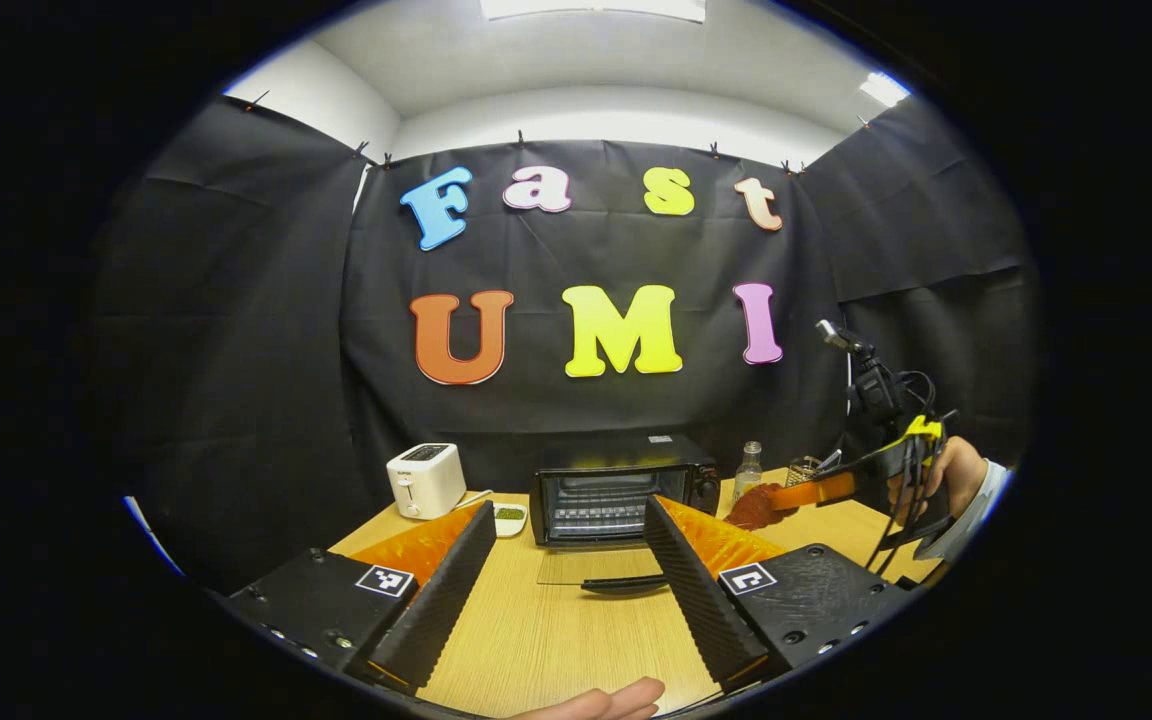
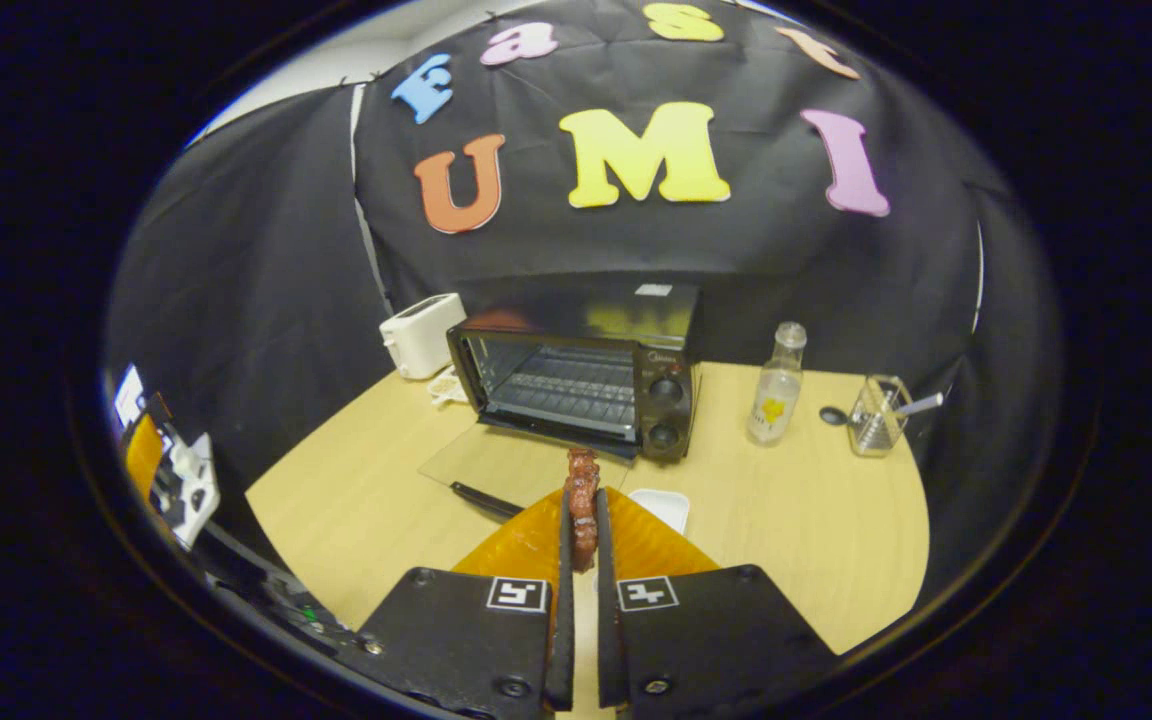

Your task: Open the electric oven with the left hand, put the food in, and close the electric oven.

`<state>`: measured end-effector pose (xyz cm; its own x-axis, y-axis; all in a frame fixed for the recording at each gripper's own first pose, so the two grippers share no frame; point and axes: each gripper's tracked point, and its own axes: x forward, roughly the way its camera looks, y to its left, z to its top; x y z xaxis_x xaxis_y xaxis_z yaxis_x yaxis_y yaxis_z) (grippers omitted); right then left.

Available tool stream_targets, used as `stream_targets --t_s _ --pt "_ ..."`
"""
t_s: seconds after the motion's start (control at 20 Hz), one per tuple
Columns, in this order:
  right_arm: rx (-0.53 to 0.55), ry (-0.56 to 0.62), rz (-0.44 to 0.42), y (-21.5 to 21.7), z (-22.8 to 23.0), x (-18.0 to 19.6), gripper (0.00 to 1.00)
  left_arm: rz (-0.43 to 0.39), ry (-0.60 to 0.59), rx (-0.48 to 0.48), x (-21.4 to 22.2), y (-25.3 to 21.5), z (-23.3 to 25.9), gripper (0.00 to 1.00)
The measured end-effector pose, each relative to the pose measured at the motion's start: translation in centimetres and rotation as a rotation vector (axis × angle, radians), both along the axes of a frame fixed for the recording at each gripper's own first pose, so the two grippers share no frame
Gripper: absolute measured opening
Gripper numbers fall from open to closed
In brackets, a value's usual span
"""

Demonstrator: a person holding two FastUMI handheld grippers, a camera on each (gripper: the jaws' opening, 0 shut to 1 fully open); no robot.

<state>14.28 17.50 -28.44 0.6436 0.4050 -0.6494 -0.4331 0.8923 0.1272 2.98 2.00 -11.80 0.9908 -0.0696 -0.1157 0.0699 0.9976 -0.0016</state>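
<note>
The right gripper (image 2: 584, 520) is pinching a dark reddish strip of food (image 2: 582, 500) between its two fingers, holding it upright above the wooden table (image 2: 796, 520), short of the electric oven (image 2: 576, 375). The oven's glass door (image 2: 496, 465) is lying flat open on the table, and the wire rack inside is bare. A small white dish (image 2: 661, 505) is sitting just beside the gripper, between it and the oven's knob side. To the right of the oven a clear bottle (image 2: 776, 385) is standing, and further on a mesh holder (image 2: 876, 415). A white toaster (image 2: 421, 333) is standing at the oven's left. The left gripper (image 1: 568, 545) is hanging with its fingers spread wide, holding nothing, facing the open oven across bare table.
</note>
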Motion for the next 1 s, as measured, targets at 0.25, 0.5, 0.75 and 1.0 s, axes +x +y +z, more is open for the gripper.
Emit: stream_targets --t_s 0.25,0.5,0.75,1.0 --pt "-0.043 -0.122 0.007 5.8 -1.7 3.1 0.12 0.002 0.017 0.031 0.8 0.2 -1.2 0.95" --pt "0.011 -0.174 -0.043 12.8 -3.9 6.7 0.13 0.002 0.037 0.016 1.9 0.9 -2.8 0.95" --pt "0.137 -0.127 -0.171 16.5 -7.2 10.2 0.12 0.058 0.032 0.030 2.5 4.2 -3.4 0.95" --pt "0.405 0.048 -0.377 18.9 -10.6 14.3 0.12 0.103 0.021 0.012 2.8 6.6 -3.7 0.95"
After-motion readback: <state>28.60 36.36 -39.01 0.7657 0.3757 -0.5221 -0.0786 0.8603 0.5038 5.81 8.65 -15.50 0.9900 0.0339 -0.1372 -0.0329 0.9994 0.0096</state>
